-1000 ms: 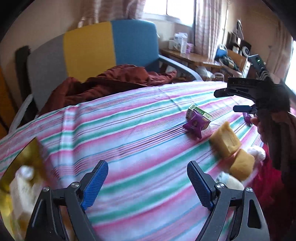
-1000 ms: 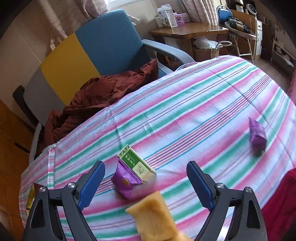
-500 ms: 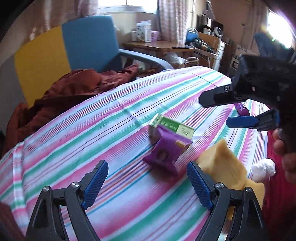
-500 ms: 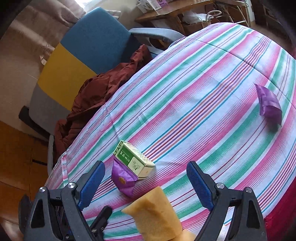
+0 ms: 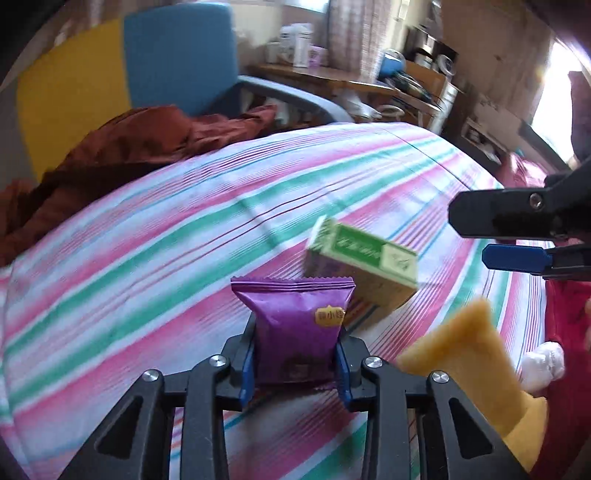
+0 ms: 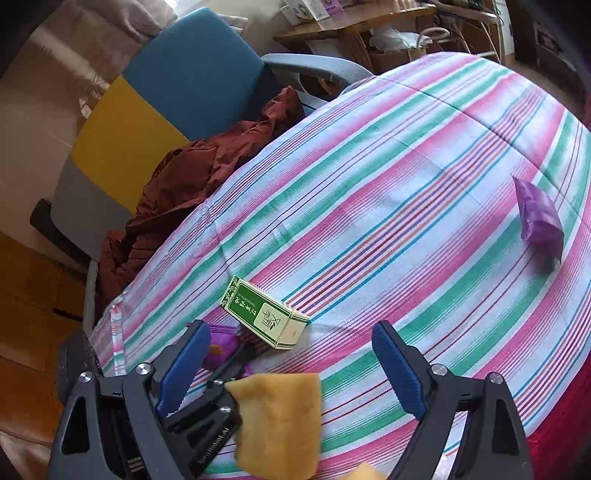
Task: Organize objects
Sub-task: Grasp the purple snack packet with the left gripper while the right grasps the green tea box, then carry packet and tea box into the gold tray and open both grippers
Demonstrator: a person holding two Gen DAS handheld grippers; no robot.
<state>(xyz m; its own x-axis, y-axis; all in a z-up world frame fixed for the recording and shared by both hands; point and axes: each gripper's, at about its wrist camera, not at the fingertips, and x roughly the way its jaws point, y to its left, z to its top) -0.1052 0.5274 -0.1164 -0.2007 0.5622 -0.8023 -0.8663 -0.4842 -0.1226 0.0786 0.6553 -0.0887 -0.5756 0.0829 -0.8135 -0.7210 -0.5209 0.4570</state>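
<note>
Item 1: purple snack packet (image 5: 295, 332), crimped top edge, small yellow badge with characters too small to read. It sits upright between the blue pads of the left gripper (image 5: 295, 363), which is closed onto its lower half; half a second ago those pads stood wide apart with the packet lying ahead of them on the cloth.

Item 2: green and cream carton (image 6: 264, 314), dark green panel with pale script, apparently Chinese characters, not legible from here. It lies on the striped tablecloth (image 6: 388, 177) just behind the held packet and touching or nearly touching it; the left wrist view is blurred at that edge. Position unchanged since the earlier frame.

Item 3: second purple packet (image 6: 539, 219), lying alone on the cloth well apart to the right.

Item 4: yellow sponge-like block (image 6: 280, 424), near the table's front edge, between the two grippers. A white wrapped lump (image 5: 545, 365) sits beside it in the left wrist view.

Item 5: right gripper (image 6: 291, 365), pads spread wide and holding nothing, hovering over the cloth with the carton just ahead of its left pad.

Background: blue, yellow and grey armchair (image 6: 177, 99) with a rust-brown cloth (image 6: 177, 188) heaped on it; wooden side table (image 6: 354, 26) carrying white boxes, print unreadable.
</note>
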